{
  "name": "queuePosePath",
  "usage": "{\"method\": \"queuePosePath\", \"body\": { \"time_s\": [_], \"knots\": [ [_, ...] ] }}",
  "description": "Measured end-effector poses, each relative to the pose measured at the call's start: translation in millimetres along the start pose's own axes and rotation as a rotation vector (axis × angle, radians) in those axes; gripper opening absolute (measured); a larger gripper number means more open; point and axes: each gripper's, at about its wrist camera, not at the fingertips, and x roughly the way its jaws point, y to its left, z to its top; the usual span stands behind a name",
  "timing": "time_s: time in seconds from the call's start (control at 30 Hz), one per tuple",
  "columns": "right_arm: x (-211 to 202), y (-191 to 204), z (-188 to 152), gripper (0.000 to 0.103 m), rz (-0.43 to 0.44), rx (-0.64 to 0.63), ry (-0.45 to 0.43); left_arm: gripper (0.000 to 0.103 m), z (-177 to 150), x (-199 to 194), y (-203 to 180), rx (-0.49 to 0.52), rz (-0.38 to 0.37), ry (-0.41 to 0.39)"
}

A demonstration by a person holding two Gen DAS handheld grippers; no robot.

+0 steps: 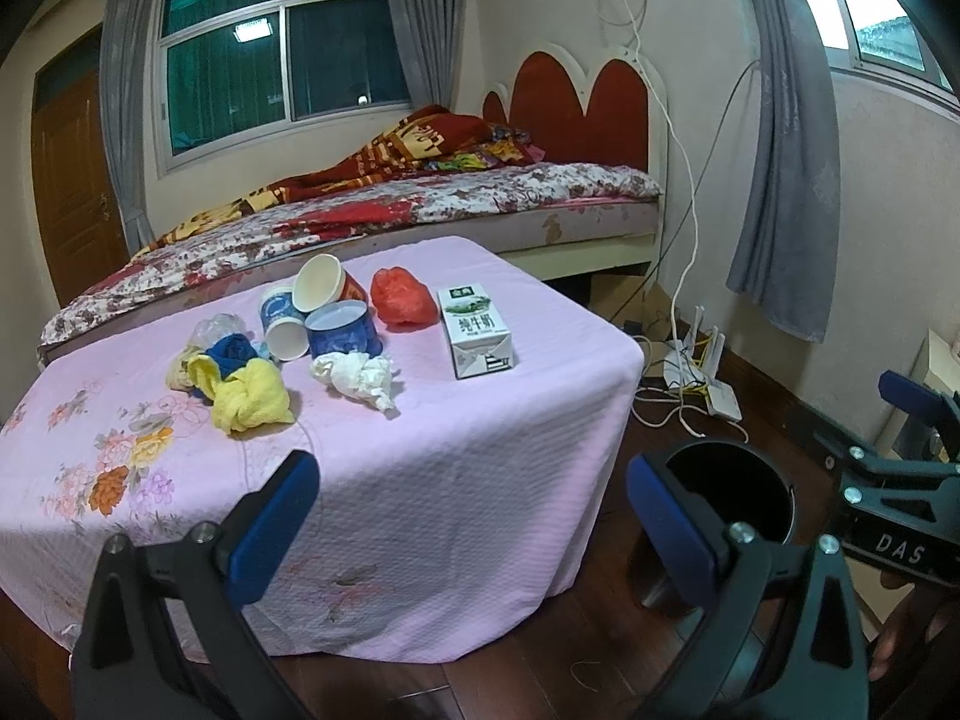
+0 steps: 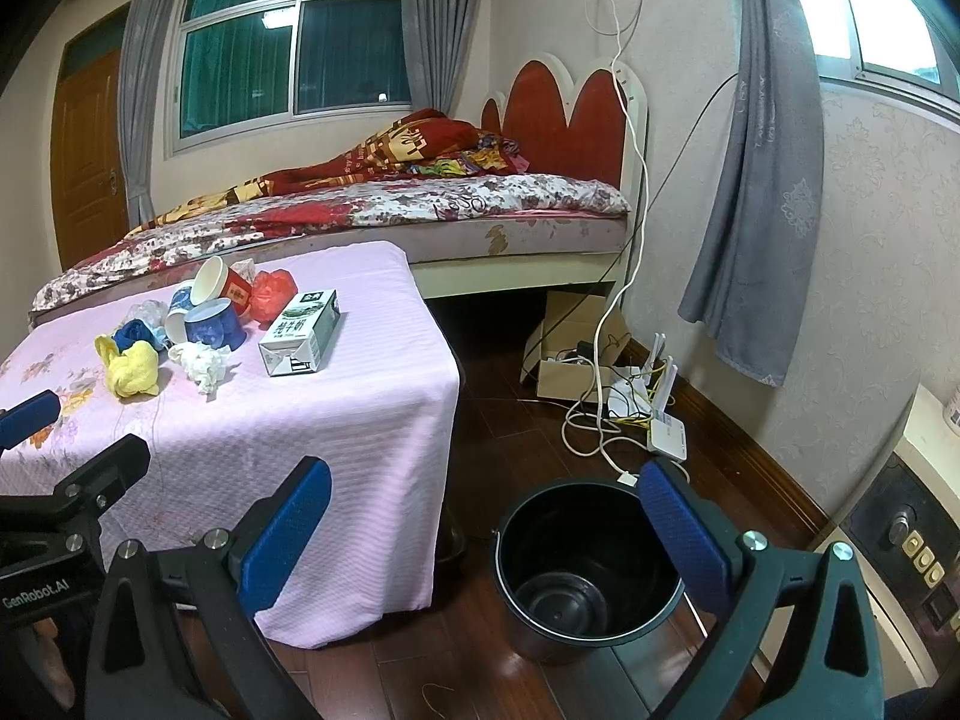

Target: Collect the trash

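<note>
Trash lies on a table with a pink cloth (image 1: 420, 480): a milk carton (image 1: 477, 330), a red plastic bag (image 1: 402, 295), three paper cups (image 1: 327, 312), a white crumpled tissue (image 1: 360, 378), a yellow cloth wad (image 1: 249, 399) and a blue wad (image 1: 231, 351). The carton (image 2: 303, 333) and the yellow wad (image 2: 132, 375) also show in the right wrist view. A black bucket (image 2: 585, 564) stands empty on the floor right of the table. My left gripper (image 1: 474, 516) is open and empty over the table's near edge. My right gripper (image 2: 486, 531) is open and empty above the bucket.
A bed (image 1: 420, 204) stands behind the table. Routers and cables (image 2: 636, 414) and a cardboard box (image 2: 564, 360) lie on the wooden floor by the wall. A grey curtain (image 2: 762, 180) hangs at the right. A cabinet (image 2: 906, 516) stands at the far right.
</note>
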Motion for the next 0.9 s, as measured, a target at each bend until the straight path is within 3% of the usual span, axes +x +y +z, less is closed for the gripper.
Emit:
{"method": "queuePosePath", "body": {
  "time_s": [0.9],
  "knots": [
    [3.7, 1.7, -3.4, 0.103, 0.006, -0.007, 0.004, 0.103, 2.2, 0.3, 6.2, -0.015, 0.010, 0.002]
  ]
}}
